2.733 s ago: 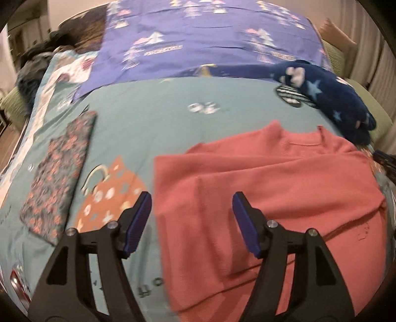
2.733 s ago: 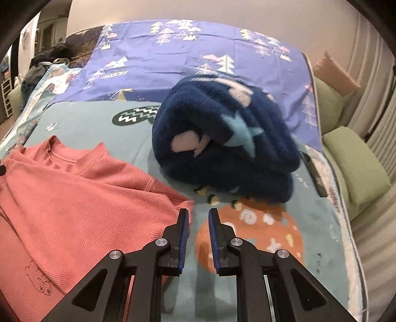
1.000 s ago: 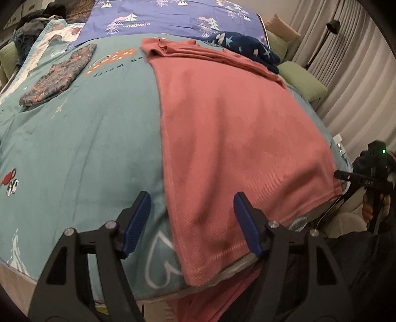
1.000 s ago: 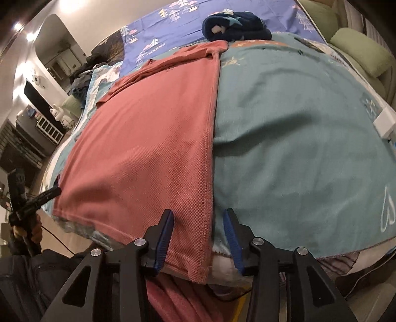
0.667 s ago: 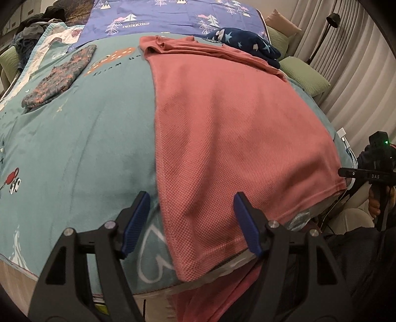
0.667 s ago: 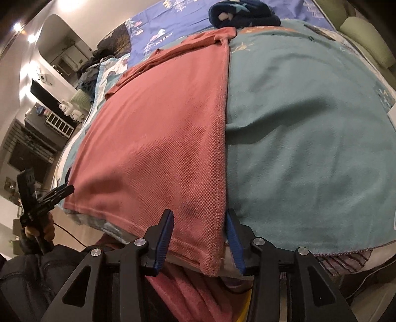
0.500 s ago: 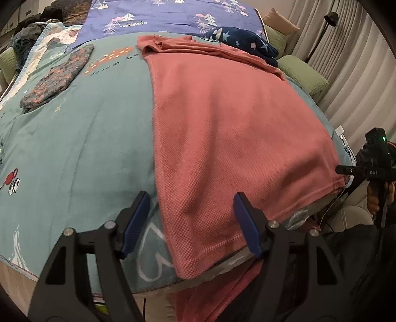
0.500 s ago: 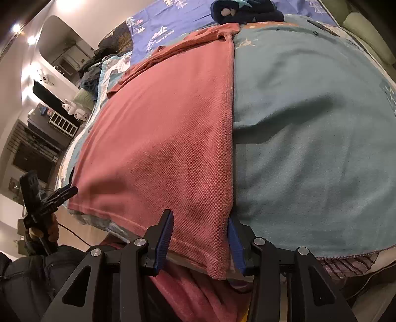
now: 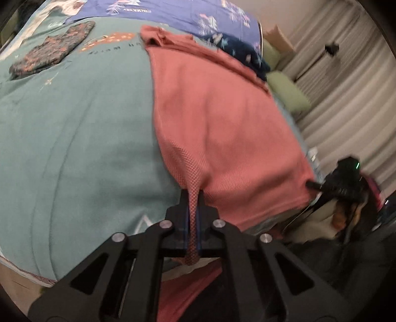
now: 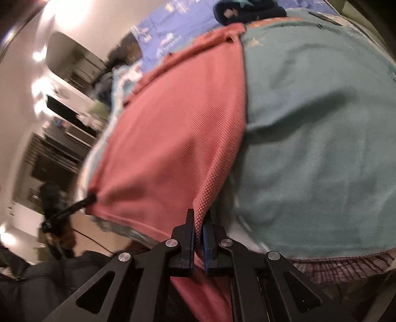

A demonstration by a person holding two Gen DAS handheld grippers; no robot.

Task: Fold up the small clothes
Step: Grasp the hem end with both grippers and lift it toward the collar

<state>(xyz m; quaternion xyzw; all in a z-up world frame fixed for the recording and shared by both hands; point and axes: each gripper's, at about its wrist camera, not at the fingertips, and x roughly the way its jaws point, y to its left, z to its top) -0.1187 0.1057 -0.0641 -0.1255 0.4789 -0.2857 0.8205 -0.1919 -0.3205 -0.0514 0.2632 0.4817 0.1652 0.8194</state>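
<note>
A coral-red knit top (image 9: 222, 119) lies lengthwise on the teal bedspread (image 9: 74, 138), its collar at the far end and its hem hanging over the near bed edge. My left gripper (image 9: 192, 198) is shut on the top's near left hem corner. My right gripper (image 10: 198, 218) is shut on the near right hem corner of the top (image 10: 178, 128). The cloth is pulled up into a taut ridge at each grip. Each gripper's fingers also show small at the opposite corner in the other view.
A folded dark floral garment (image 9: 49, 52) lies at the far left of the bed. A rolled navy star blanket (image 10: 247, 10) sits past the collar. Green cushions (image 9: 287, 94) and curtains are at the right. The bedspread (image 10: 321, 148) drops off at the near edge.
Both grippers have closed on the hem corners of the red top; half a second ago both were open around them. The corners are now lifted and pulled taut.
</note>
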